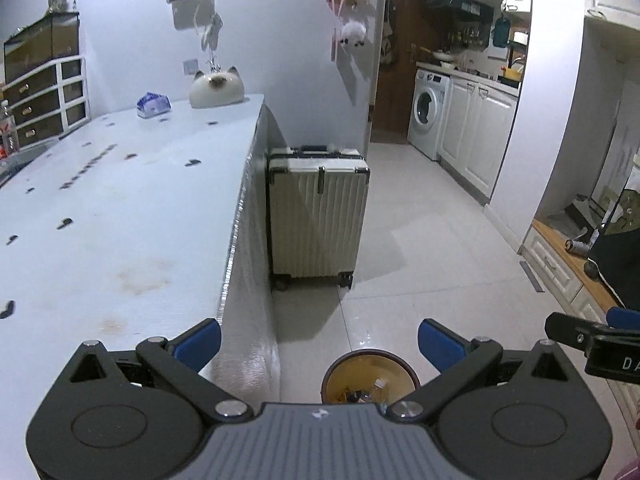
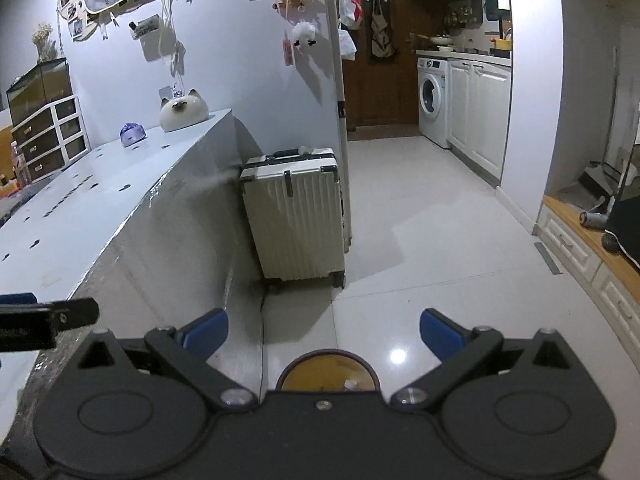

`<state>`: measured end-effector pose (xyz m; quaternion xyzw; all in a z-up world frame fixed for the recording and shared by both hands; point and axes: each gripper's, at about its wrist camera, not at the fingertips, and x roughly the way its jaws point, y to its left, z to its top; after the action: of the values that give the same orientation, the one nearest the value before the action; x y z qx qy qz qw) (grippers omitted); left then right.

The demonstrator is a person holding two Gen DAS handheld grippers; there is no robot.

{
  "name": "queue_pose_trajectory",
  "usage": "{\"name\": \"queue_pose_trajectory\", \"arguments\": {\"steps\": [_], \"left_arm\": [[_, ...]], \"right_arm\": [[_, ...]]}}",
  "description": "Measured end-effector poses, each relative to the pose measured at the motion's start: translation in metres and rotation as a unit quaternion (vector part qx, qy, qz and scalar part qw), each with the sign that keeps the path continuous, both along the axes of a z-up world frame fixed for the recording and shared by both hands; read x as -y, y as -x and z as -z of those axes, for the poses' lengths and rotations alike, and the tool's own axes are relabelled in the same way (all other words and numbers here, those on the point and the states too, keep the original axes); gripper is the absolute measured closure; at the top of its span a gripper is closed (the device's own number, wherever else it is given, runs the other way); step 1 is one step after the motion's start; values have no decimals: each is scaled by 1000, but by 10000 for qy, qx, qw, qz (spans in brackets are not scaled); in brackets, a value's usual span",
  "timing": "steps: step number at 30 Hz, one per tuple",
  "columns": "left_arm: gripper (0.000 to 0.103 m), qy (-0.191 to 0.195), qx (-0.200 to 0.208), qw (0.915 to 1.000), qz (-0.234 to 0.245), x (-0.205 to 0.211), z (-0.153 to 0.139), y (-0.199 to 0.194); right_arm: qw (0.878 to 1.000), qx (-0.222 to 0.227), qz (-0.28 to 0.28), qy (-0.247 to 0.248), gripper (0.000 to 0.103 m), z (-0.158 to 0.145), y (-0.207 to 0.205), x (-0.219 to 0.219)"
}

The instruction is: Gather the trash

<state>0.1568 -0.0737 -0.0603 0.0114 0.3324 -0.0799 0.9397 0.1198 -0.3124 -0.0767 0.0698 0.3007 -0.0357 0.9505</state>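
1. The left gripper (image 1: 319,346) has its blue-padded fingers (image 1: 199,343) spread wide apart, holding nothing; the right gripper (image 2: 324,338) is likewise apart and empty.
2. The round brown-rimmed trash bin with a yellow liner (image 1: 370,376) stands on the pale tiled floor (image 1: 432,248) directly below and between both pairs of fingers.
3. The left view shows a clear bottle and scraps inside the bin; the right view hides most of its contents.
4. Left of the fingers runs the white counter (image 1: 120,208); I judge no loose trash is within reach.
5. Far ahead on the counter lies a crumpled blue-and-white wrapper (image 1: 153,105), probably the remaining trash, nearer the left gripper.
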Motion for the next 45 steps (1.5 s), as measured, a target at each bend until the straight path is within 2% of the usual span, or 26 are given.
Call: {"name": "queue_pose_trajectory", "arguments": {"steps": [3, 12, 20, 32, 45], "left_arm": [[0, -63, 41, 10000, -57, -6, -3, 11], [0, -12, -71, 9994, -324, -29, -4, 26], [0, -150, -326, 9988, -320, -38, 4, 33], [0, -177, -685, 9971, -277, -39, 19, 33], [0, -260, -779, 9962, -306, -39, 24, 28]], "right_arm": [[9999, 11, 19, 143, 0, -7, 10, -7], [9999, -87, -61, 113, 0, -18, 31, -18], [9987, -367, -133, 321, 0, -10, 30, -35], [9971, -690, -98, 319, 0, 4, 33, -38], [9948, -921, -134, 405, 0, 11, 30, -44]]}}
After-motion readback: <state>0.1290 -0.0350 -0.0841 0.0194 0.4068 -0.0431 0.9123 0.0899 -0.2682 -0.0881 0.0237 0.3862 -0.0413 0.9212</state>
